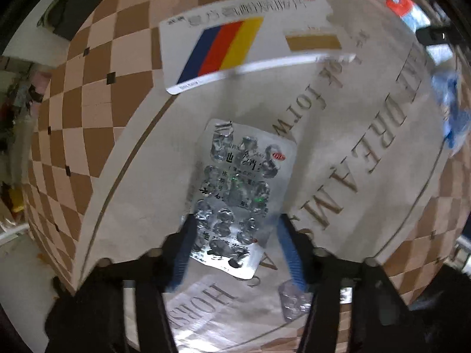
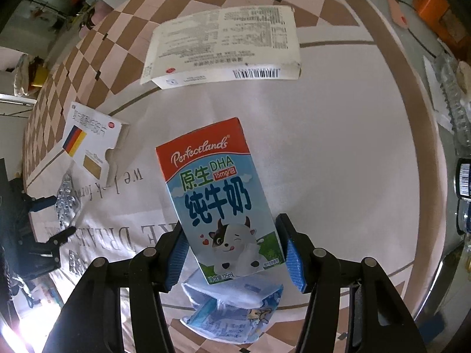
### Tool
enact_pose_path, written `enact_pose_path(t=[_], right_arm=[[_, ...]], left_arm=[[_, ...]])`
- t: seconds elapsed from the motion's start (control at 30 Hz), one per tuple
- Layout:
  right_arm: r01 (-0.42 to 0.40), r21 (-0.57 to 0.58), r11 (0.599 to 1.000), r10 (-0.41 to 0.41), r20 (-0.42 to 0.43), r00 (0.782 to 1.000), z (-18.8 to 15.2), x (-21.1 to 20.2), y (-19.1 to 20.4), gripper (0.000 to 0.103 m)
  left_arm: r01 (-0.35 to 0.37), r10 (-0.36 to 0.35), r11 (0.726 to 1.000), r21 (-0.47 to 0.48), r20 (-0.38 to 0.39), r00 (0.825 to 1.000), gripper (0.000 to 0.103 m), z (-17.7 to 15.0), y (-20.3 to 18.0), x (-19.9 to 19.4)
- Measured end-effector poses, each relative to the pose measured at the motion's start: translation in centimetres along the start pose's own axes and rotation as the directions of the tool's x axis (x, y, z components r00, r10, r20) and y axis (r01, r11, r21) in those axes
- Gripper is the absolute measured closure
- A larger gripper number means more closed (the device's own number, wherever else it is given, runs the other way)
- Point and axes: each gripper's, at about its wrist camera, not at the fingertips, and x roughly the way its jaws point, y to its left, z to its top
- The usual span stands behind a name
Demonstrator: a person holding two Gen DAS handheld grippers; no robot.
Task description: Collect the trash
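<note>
In the left wrist view my left gripper [image 1: 235, 235] is closed on a silver blister pack [image 1: 240, 188], one blue pad on each side of it, above the tablecloth. A white medicine box [image 1: 235, 44] with blue, red and yellow stripes lies beyond it. In the right wrist view my right gripper [image 2: 232, 253] is shut on a blue and red milk carton [image 2: 223, 203] and holds it upright. A crushed blue carton [image 2: 232, 311] lies under it. A large cream box [image 2: 223, 44] with a barcode lies further off. The striped box [image 2: 91, 141] and the left gripper [image 2: 50, 214] show at the left.
The cloth [image 1: 338, 135] is white with printed letters and a brown chequered border [image 1: 88, 103]. A small crumpled clear blister piece [image 1: 294, 300] lies by the left gripper's right finger. Clear plastic bottles [image 2: 453, 100] and dark cans [image 2: 465, 182] stand at the right table edge.
</note>
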Motion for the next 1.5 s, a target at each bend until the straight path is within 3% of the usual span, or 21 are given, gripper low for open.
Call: enact_pose_path(t=[0.13,0.2,0.3,0.37,0.47,0.63,0.7,0.77,0.8,0.83,1.0,1.17,1.23,1.33,1.5], right_arm=[[-0.018,0.001,1.000,0.018,0.025,1.000,0.0,-1.2,0.4,0.044],[-0.014,-0.004,1.000,0.014,0.026,1.000,0.4,-1.3,0.4,0.044],[0.009,-0.012,1.000,-0.009,-0.005,1.000,1.6,-0.4,0.1,0.044],[0.033,-0.022,0.999,-0.034,-0.033,0.999,2.2,0.6,0.2,0.044],[0.045,-0.035,0.998,-0.047,-0.062,0.997,2.9,1.3,0.9,0.038],[0.070,-0.052,0.996,-0.075,-0.089,0.993,3.9,1.8,1.9,0.033],[0.095,-0.069,0.993,-0.100,-0.084,0.991,4.2,2.2,3.0,0.033],[0.130,-0.093,0.987,-0.136,-0.068,0.988,4.0,2.4,3.7,0.036],[0.154,-0.106,0.982,-0.160,-0.048,0.986,3.8,2.7,5.0,0.047],[0.160,-0.116,0.980,-0.164,-0.028,0.986,3.6,2.5,5.1,0.050],[0.098,-0.064,0.993,-0.099,-0.014,0.995,2.5,1.6,4.5,0.050],[0.069,-0.052,0.996,-0.065,0.060,0.996,1.4,-0.7,5.7,0.050],[0.059,-0.051,0.997,-0.054,0.093,0.994,0.8,-1.8,6.7,0.050],[0.046,-0.048,0.998,-0.038,0.151,0.988,-0.7,-3.4,8.6,0.051],[-0.013,-0.074,0.997,0.030,0.225,0.974,-5.5,-5.0,11.7,0.051]], left_arm=[[0.045,-0.041,0.996,-0.080,0.049,0.998,0.058,-0.1,0.8,-1.9],[0.003,0.001,0.995,-0.100,0.036,0.999,0.057,0.1,1.0,-1.8],[-0.005,0.005,0.996,-0.090,-0.005,1.000,0.049,0.8,0.8,-0.8],[0.019,-0.020,0.996,-0.083,-0.004,1.000,0.035,1.7,0.4,-0.8],[0.004,-0.006,0.999,-0.036,-0.054,0.999,0.030,3.2,-1.0,0.2],[0.000,0.000,1.000,-0.012,-0.042,0.999,0.027,4.7,-1.6,0.0],[0.004,-0.004,1.000,-0.012,-0.030,1.000,0.032,4.5,-1.2,-0.1],[0.017,-0.018,1.000,-0.020,-0.025,1.000,0.037,2.2,-0.4,0.0],[0.011,-0.011,1.000,-0.019,-0.019,1.000,0.037,2.2,-0.5,-0.1],[0.006,-0.006,1.000,-0.024,-0.015,1.000,0.037,1.9,-0.4,-0.2],[0.015,-0.014,0.997,-0.072,0.011,1.000,0.037,-0.1,0.1,-0.6],[-0.007,0.020,0.988,-0.153,0.083,0.996,0.037,-3.2,1.3,-3.1],[-0.031,0.059,0.976,-0.214,0.124,0.991,0.037,-4.8,1.6,-4.7],[-0.012,0.075,0.947,-0.320,0.187,0.980,0.037,-7.8,1.8,-7.2],[0.083,0.063,0.886,-0.457,0.295,0.953,0.037,-14.7,0.2,-10.5]])
